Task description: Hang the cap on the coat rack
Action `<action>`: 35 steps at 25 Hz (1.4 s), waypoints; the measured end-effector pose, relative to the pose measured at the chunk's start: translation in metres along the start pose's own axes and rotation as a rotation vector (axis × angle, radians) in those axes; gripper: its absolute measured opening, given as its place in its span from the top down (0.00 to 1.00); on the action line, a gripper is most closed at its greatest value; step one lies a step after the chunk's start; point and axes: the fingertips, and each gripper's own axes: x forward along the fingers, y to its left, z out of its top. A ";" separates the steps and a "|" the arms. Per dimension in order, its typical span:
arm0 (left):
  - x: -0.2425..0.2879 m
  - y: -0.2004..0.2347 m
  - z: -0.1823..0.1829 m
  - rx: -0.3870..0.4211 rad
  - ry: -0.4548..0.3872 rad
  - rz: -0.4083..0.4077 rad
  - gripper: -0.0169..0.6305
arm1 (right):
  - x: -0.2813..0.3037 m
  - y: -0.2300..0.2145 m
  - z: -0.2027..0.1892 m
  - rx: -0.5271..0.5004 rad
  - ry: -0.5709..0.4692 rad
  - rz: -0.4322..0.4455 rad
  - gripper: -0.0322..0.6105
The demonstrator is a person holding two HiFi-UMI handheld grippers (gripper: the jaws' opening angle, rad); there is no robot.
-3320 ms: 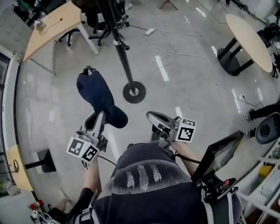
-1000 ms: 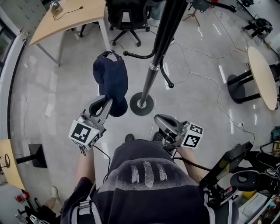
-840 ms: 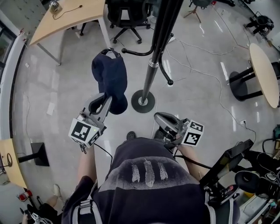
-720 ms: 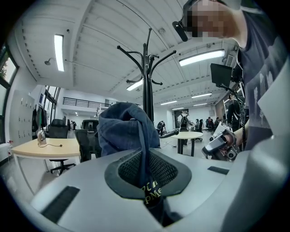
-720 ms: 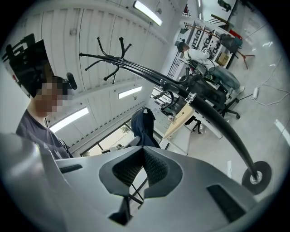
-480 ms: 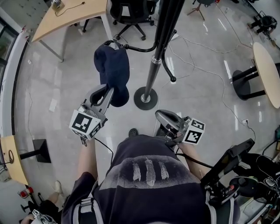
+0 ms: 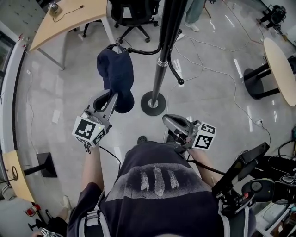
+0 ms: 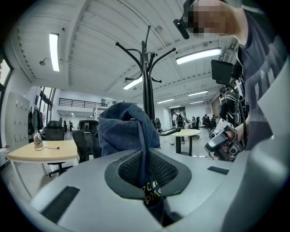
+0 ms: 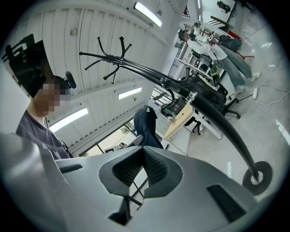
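The coat rack (image 7: pixel 157 74) stands on the floor at twelve o'clock from the person. The cap (image 7: pixel 115 76) is at eleven o'clock, just left of the rack's pole. It is held at the tip of the left claw (image 7: pixel 110 98), with its top just beside a low hook arm (image 7: pixel 143 51). The right claw (image 7: pixel 168 121) is at one o'clock, near the rack's foot. Behind the rack are a chair (image 7: pixel 132 11) at twelve and a surface (image 7: pixel 64 21) at ten. A round surface (image 7: pixel 280 51) stands well apart at two o'clock.
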 end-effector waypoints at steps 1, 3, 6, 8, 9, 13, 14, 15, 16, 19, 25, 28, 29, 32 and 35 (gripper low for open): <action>0.004 0.000 -0.002 0.003 0.002 -0.009 0.91 | 0.001 0.000 0.000 -0.001 0.002 0.001 0.94; 0.014 0.001 -0.006 0.013 0.010 -0.022 0.91 | 0.002 0.000 0.001 -0.003 0.006 0.005 0.94; 0.023 0.001 -0.015 -0.001 0.019 -0.049 0.91 | 0.000 0.001 -0.001 -0.002 0.002 -0.002 0.94; 0.025 0.002 -0.020 -0.010 0.024 -0.062 0.91 | -0.003 0.001 0.000 -0.002 -0.006 -0.014 0.94; 0.026 0.003 -0.022 -0.011 0.028 -0.065 0.91 | -0.004 0.000 0.000 -0.002 -0.010 -0.019 0.95; 0.028 0.005 -0.025 -0.014 0.034 -0.072 0.91 | -0.010 0.000 0.001 -0.001 -0.017 -0.035 0.94; 0.028 0.005 -0.026 -0.015 0.036 -0.075 0.91 | -0.011 0.000 0.001 -0.001 -0.017 -0.035 0.95; 0.029 0.005 -0.027 -0.016 0.038 -0.079 0.91 | -0.011 0.000 0.000 0.000 -0.015 -0.034 0.94; 0.030 0.005 -0.028 -0.015 0.039 -0.083 0.91 | -0.011 0.000 -0.001 0.000 -0.012 -0.033 0.94; 0.035 0.006 -0.032 -0.015 0.049 -0.092 0.91 | -0.008 -0.002 -0.002 0.001 -0.004 -0.027 0.94; 0.035 0.008 -0.036 -0.031 0.057 -0.096 0.91 | -0.008 0.001 -0.003 0.005 0.003 -0.027 0.94; 0.037 0.006 -0.039 -0.033 0.061 -0.105 0.91 | -0.011 0.000 -0.002 0.001 -0.004 -0.033 0.94; 0.038 0.005 -0.040 -0.034 0.063 -0.108 0.91 | -0.012 -0.001 -0.003 0.002 -0.006 -0.036 0.95; 0.042 0.008 -0.041 -0.034 0.063 -0.114 0.91 | -0.009 -0.004 -0.002 -0.001 -0.007 -0.036 0.94; 0.044 0.007 -0.042 -0.037 0.064 -0.117 0.91 | -0.005 -0.004 -0.001 -0.003 0.001 -0.029 0.94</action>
